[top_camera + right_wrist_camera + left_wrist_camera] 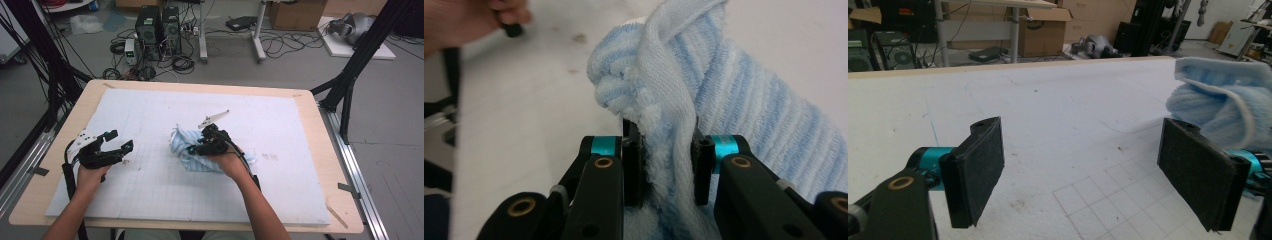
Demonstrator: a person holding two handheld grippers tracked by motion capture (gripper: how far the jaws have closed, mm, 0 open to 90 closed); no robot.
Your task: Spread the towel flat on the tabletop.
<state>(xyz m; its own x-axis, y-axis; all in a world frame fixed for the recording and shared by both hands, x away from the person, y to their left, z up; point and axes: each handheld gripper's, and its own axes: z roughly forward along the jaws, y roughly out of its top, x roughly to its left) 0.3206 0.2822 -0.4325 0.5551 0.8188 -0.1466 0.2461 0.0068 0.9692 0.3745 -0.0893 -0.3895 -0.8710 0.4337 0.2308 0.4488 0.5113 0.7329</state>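
I have the right gripper (667, 165) clamped on a bunched fold of the blue-and-white striped towel (192, 150), which lies crumpled near the middle of the white foam mat (280, 125), while my left gripper (1088, 175) waits well off to the left with its jaws wide and nothing between them. The towel looks soft, light and limp, so I expect it to sag and trail from wherever I pinch it. A hemmed edge or corner would serve better than this thick bunch, though from the right gripper view I cannot quite tell whether the white band between the pads is a hem.
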